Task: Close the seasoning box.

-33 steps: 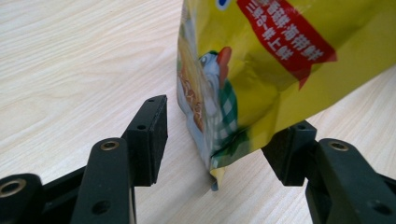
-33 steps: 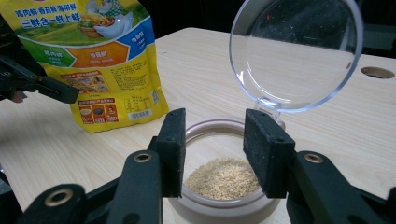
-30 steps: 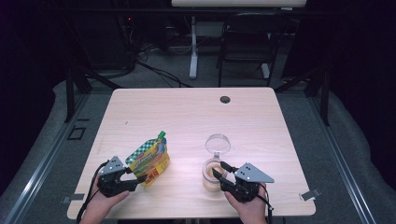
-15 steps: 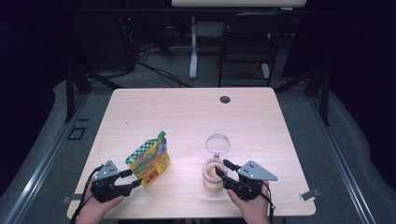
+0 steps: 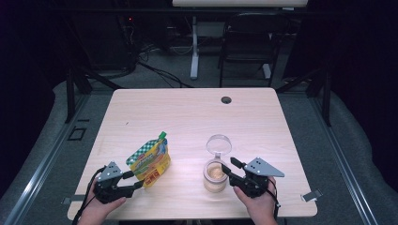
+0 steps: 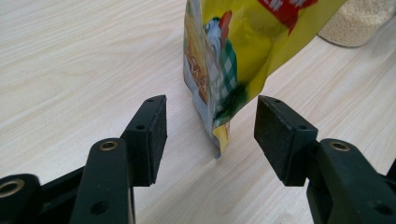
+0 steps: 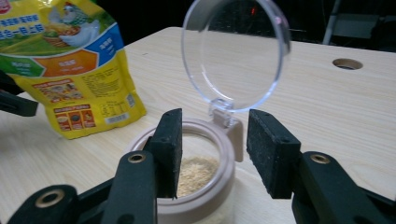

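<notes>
Two grippers wait near the table's front edge: the left gripper [image 5: 134, 179], jaws wide apart, has the upright pouch [image 6: 233, 51] just ahead between them, while the right gripper [image 5: 226, 168], jaws just opening, straddles the jar [image 7: 196, 186] rim.

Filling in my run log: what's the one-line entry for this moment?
left gripper: open beside yellow pouch | right gripper: jaws opening over clear flip-lid jar
</notes>
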Tool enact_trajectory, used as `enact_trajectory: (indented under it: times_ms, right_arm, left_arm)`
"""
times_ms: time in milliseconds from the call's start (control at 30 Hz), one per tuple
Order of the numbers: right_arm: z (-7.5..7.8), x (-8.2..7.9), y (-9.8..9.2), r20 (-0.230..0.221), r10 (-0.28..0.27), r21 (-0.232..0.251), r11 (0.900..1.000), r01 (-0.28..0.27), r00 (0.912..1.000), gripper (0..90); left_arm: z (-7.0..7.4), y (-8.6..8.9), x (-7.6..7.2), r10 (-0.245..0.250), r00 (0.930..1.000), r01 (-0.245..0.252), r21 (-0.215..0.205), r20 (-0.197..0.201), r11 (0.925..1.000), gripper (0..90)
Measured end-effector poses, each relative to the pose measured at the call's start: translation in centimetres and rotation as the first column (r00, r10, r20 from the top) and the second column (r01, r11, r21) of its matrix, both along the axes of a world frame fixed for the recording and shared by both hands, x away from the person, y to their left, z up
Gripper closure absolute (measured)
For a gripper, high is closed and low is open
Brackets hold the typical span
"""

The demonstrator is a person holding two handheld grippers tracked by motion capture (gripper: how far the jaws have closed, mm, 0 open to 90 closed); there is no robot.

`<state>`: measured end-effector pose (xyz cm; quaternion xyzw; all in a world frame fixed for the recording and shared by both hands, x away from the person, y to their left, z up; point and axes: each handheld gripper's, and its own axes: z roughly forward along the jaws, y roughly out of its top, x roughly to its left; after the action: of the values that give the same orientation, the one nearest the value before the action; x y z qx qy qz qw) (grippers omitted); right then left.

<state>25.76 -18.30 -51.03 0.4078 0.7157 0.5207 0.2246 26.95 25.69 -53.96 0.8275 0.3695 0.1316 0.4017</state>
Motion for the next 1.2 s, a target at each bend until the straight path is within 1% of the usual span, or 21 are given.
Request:
enact_trajectory:
  times_ms: [67,133,200,233,267,300,333,367,500,533,600,633,700,800,967,1033,1067,1200]
  right_arm:
    - [0.2,0.2,-0.3,-0.013,-0.011,0.007,1.000,0.011,0.9999,55.5]
    - [0.5,0.4,-0.5,-0.028,-0.009,-0.010,1.000,0.009,0.9996,55.0]
    - [0.9,0.7,-0.6,-0.045,0.002,-0.034,0.999,-0.003,0.9990,53.8]
    - [1.0,0.8,-0.6,-0.050,0.010,-0.029,0.999,-0.012,0.9987,52.7]
    - [1.2,0.9,-0.7,-0.059,0.018,-0.039,0.999,-0.021,0.9981,52.6]
    - [1.2,1.0,-0.6,-0.062,0.024,-0.037,0.999,-0.026,0.9978,52.4]
    - [1.4,1.0,-0.6,-0.063,0.026,-0.057,0.998,-0.030,0.9977,52.3]
    - [1.6,1.0,-0.5,-0.060,0.026,-0.068,0.997,-0.030,0.9979,51.9]
    - [2.2,1.1,-0.3,-0.061,0.035,-0.098,0.994,-0.041,0.9975,51.5]
    - [2.3,1.2,-0.2,-0.059,0.036,-0.096,0.995,-0.042,0.9976,51.1]
    - [2.8,1.3,-0.1,-0.061,0.046,-0.116,0.992,-0.053,0.9971,50.4]
    - [2.9,1.3,-0.1,-0.062,0.049,-0.124,0.991,-0.057,0.9969,50.2]
    - [3.4,1.3,0.0,-0.067,0.057,-0.141,0.988,-0.066,0.9962,49.5]
    - [3.8,1.4,-0.1,-0.066,0.065,-0.152,0.986,-0.075,0.9957,49.4]
    - [4.5,1.9,-0.1,-0.086,0.081,-0.164,0.982,-0.094,0.9930,49.2]
    - [4.8,2.1,-0.1,-0.093,0.080,-0.182,0.979,-0.096,0.9924,48.8]
    - [5.0,2.3,-0.1,-0.096,0.080,-0.186,0.978,-0.096,0.9922,48.8]
    - [5.6,3.0,-0.1,-0.105,0.073,-0.197,0.976,-0.092,0.9918,48.2]
  left_arm:
    - [0.1,0.1,-0.1,0.000,1.0000,0.000,-0.015,-0.001,0.9999,44.5]
    - [0.2,0.3,-0.1,0.000,1.0000,0.000,-0.009,0.002,1.0000,44.5]
    - [0.1,0.3,-0.1,0.007,1.0000,-0.007,-0.015,0.000,0.9999,44.5]
    - [0.0,0.4,-0.1,0.006,1.0000,-0.006,-0.006,0.002,1.0000,44.5]
    - [0.0,0.4,-0.2,0.007,0.9999,-0.007,-0.001,0.007,1.0000,44.5]
    - [0.0,0.5,-0.3,0.005,1.0000,-0.005,-0.003,0.004,1.0000,44.5]
    - [0.0,0.5,-0.3,0.007,1.0000,-0.007,-0.010,0.004,0.9999,44.5]
    - [0.0,0.5,-0.3,0.005,1.0000,-0.005,-0.007,0.005,1.0000,44.5]
    - [0.0,0.4,-0.3,0.007,0.9999,-0.007,-0.010,0.008,0.9999,44.5]
    - [0.0,0.4,-0.4,0.008,0.9999,-0.008,-0.013,0.007,0.9999,44.5]
    - [0.0,0.3,-0.4,0.009,0.9999,-0.008,-0.021,0.006,0.9998,44.5]
    - [-0.1,0.2,-0.4,0.009,0.9999,-0.009,-0.012,0.006,0.9999,44.5]
    - [-0.1,0.0,-0.4,0.009,1.0000,-0.009,-0.013,0.004,0.9999,44.5]
    - [-0.1,-0.3,-0.4,0.002,1.0000,-0.002,-0.017,0.004,0.9998,44.5]
    - [-0.1,-0.5,-0.4,0.000,1.0000,0.000,-0.022,0.003,0.9998,44.5]
    - [-0.1,-0.5,-0.4,0.006,1.0000,-0.006,-0.022,0.004,0.9997,44.6]
    - [-0.1,-0.5,-0.4,0.012,0.9999,-0.012,-0.027,-0.001,0.9996,44.6]
    - [0.0,-0.4,-0.4,0.015,0.9999,-0.015,-0.039,0.002,0.9991,44.5]
